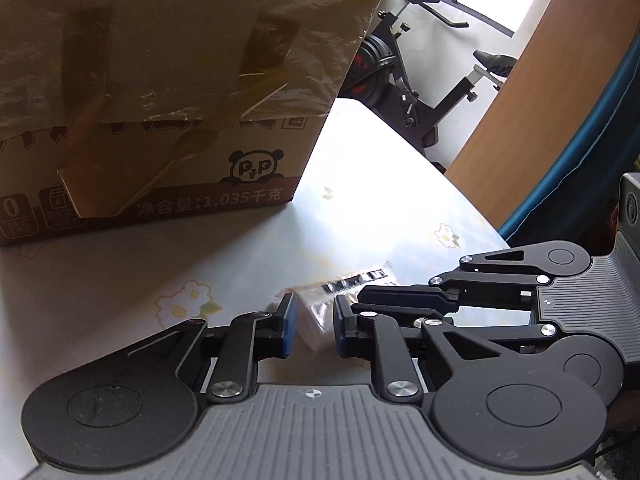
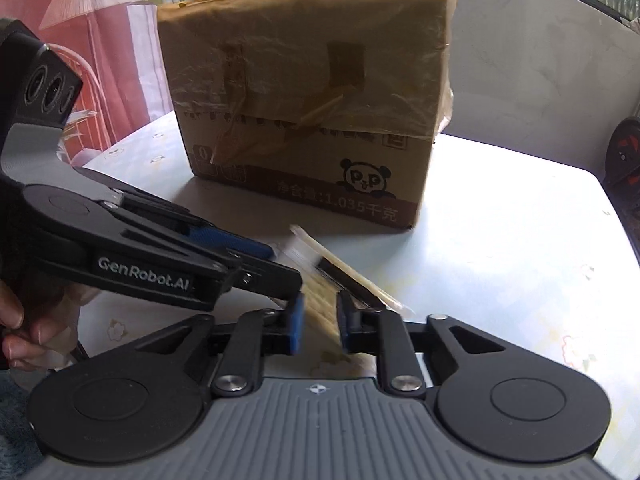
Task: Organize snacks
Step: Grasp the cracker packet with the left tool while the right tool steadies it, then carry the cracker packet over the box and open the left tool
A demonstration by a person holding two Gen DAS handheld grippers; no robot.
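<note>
Cardboard box (image 2: 308, 92): you see matt brown card; its upper half is wrapped in glossy, wrinkled clear tape.
Tablecloth (image 2: 500, 240): you see a smooth, slightly shiny sheet, pale with a flower print.
Snack packet (image 2: 320, 300): you see clear, glossy plastic film with a crimped edge.
Left gripper (image 1: 314, 326): you see matt black plastic arms, bright metal rivets, a ribbed grey base and blue rubbery pads.
Panel (image 1: 540, 92), far right: you see smooth wood-look board.
</note>
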